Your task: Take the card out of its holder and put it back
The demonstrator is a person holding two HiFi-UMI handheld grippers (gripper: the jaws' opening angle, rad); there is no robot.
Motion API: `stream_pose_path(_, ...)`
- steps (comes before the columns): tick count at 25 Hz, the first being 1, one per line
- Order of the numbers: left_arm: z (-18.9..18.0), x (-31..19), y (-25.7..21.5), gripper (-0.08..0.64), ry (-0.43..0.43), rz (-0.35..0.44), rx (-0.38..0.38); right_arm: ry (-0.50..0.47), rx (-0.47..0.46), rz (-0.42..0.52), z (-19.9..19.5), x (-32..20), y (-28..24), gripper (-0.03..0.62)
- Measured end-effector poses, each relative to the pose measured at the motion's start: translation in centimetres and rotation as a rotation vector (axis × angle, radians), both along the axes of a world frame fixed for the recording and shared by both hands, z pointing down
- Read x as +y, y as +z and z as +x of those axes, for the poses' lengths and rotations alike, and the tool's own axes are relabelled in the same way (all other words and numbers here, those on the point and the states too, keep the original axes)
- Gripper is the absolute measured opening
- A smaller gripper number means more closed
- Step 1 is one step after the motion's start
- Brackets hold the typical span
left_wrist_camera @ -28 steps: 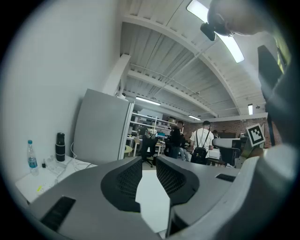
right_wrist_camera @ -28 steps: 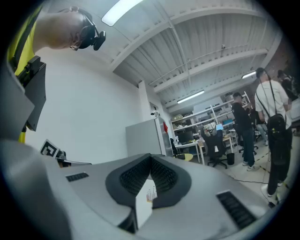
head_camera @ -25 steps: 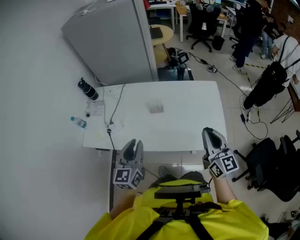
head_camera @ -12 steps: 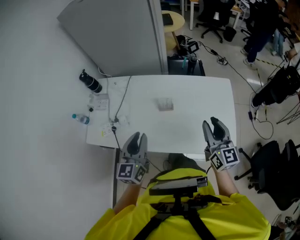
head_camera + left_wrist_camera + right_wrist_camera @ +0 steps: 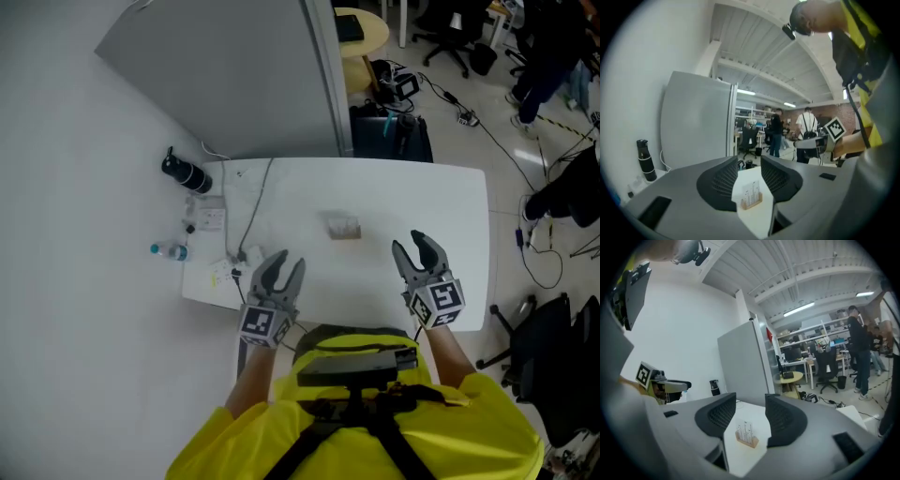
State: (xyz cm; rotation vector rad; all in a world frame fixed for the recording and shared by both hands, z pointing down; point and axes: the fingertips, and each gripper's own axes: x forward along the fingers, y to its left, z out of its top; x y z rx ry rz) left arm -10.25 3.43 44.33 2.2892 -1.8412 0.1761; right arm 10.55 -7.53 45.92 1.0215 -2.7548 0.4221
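1. My left gripper (image 5: 278,263) hung over the near edge of the white worktop (image 5: 412,192), jaws spread, nothing in them.
2. My right gripper (image 5: 417,246) had just been opening its jaws. They stood wide apart with nothing between them.
3. The card (image 5: 744,429) stood upright in its wooden holder (image 5: 746,441) mid-worktop, ahead of both grippers and touching neither.
4. 1 black bottle (image 5: 186,173) and 1 small water bottle (image 5: 170,250) sat at the worktop's left end.

No wording can be read anywhere; the card (image 5: 344,226) carries print too small to make out.
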Motion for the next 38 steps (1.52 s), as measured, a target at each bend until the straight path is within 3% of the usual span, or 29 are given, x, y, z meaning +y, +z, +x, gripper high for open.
stream_pose_path(2,-0.5,-1.4,2.3,0.101,-0.003,-0.049,-0.028,-0.024,0.03,-0.023,-0.7,-0.9,2.3,0.201)
stream_pose_path(5,-1.2,-3.4,6.4,0.101,0.019,-0.098,-0.018,-0.035,0.039,-0.055,-1.4,-1.6,5.0,0.201)
stream_pose_path(8,-0.7,-6.0,10.0,0.101,0.166,-0.148,-0.009,-0.054,0.029,-0.102,-1.7,-0.3,6.3,0.201)
stream_pose_path(12,-0.3,-9.5,14.6,0.101,0.399,-0.198,-0.072,-0.095,0.048,-0.128,-1.5,3.1,7.6,0.201)
stream_pose_path(14,0.1,-11.0,17.3,0.101,0.487,-0.24,-0.065,-0.086,0.071,-0.16,-1.1,4.0,8.6,0.201)
stream_pose_path(21,1.6,-12.6,22.5,0.085,0.691,-0.302,-0.054,-0.014,0.067,-0.21,-1.9,6.6,9.4,0.201)
stream_pose_path(23,1.8,-12.8,22.9,0.015,0.732,-0.297,-0.044,0.005,0.072,-0.223,-2.0,6.9,10.0,0.201)
stream_pose_path(31,2.5,-12.7,21.7,0.009,0.809,-0.233,-0.038,0.046,0.074,-0.241,-2.5,7.6,10.8,0.201)
stream_pose_path(38,2.2,-12.4,14.6,0.006,0.782,-0.134,-0.023,0.063,0.056,-0.21,-2.6,6.9,8.0,0.201)
